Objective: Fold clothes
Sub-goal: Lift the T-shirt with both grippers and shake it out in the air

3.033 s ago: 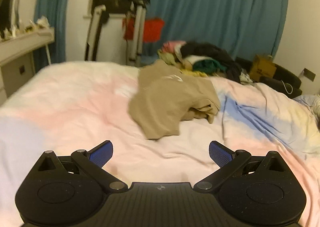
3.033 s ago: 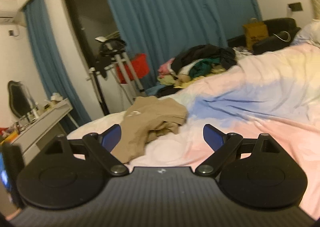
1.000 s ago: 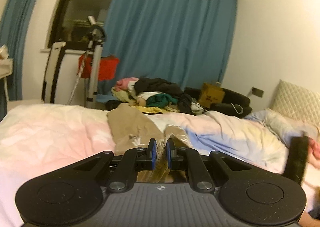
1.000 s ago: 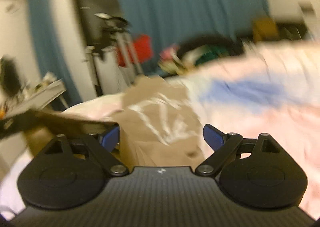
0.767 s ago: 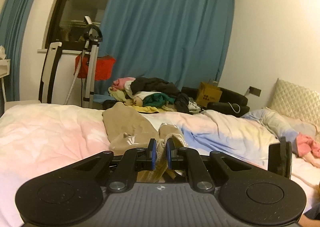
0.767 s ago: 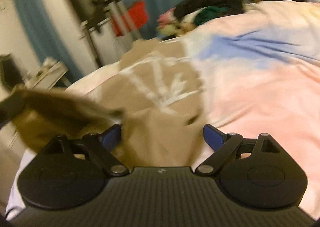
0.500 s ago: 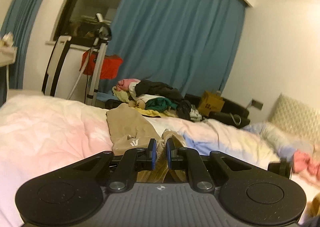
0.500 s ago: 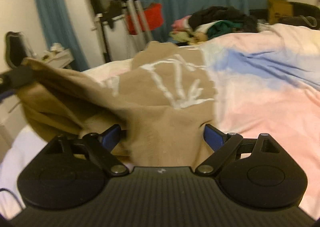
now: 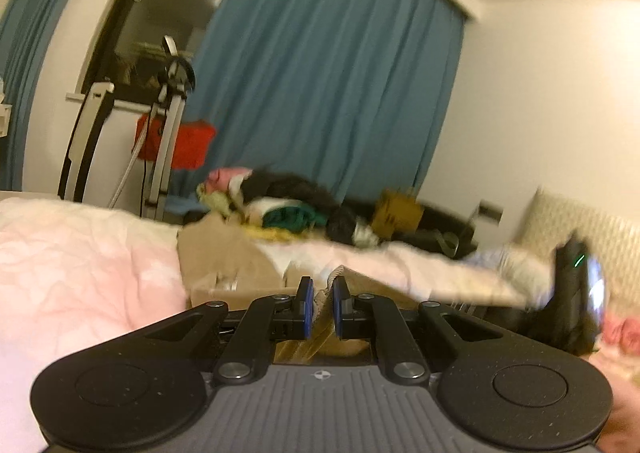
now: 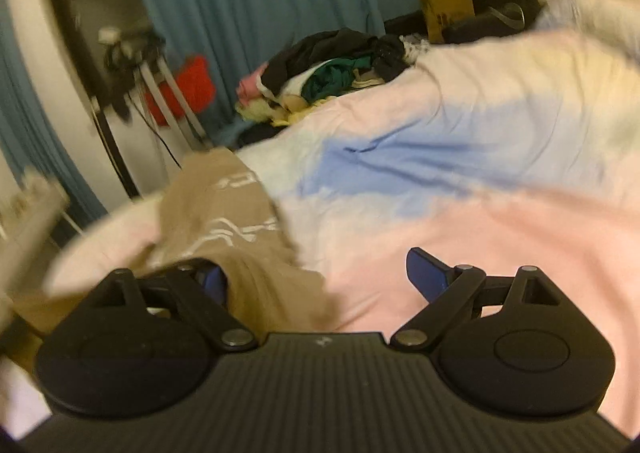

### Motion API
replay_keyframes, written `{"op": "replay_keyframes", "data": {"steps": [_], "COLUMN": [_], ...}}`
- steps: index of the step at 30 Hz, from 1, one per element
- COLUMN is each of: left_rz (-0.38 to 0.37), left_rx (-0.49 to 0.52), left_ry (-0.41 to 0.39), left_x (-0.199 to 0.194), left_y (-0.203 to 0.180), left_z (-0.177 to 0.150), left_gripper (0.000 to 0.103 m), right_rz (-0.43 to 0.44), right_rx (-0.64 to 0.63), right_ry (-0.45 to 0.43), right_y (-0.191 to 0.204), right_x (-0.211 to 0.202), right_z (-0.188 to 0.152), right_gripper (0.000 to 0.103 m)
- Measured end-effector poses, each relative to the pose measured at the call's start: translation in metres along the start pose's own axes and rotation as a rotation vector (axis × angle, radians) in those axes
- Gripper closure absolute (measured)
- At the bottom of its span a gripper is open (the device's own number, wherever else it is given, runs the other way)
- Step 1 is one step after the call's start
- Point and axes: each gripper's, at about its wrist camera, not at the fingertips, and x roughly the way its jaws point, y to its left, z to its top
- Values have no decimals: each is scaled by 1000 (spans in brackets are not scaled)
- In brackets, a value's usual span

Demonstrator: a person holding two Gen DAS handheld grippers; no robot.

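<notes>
Since a second ago, left tool still pinches the tan garment, now stretched.

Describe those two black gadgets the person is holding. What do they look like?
Both match: the left tool and right tool each have a ribbed dark grey body, two round black discs, black jointed arms with silver rivets, and blue pads on the fingertips. No cables or sleeves show.

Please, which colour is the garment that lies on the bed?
The garment is tan with white line markings; the right wrist view shows it best.
</notes>
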Motion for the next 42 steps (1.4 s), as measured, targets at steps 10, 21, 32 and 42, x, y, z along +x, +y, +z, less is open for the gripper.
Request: {"op": "replay_keyframes", "data": {"steps": [10, 21, 32, 42], "left_rz": [26, 132, 333, 555], "left_rx": [-163, -179, 52, 49], "left_ry": [10, 375, 449, 296], "left_x": [-8, 31, 61, 19], "left_y": [41, 71, 36, 36], "left_z": [17, -17, -46, -32], "left_gripper": [92, 82, 35, 26], "right_rz": [-92, 15, 83, -69], "right_rx": [-143, -227, -156, -175], "right_ry": [-13, -146, -128, -83], "right_y": [2, 12, 10, -2], "right_x": [-4, -3, 1, 20], "right_z": [14, 4, 4, -6], "right_gripper": [13, 13, 13, 13]}}
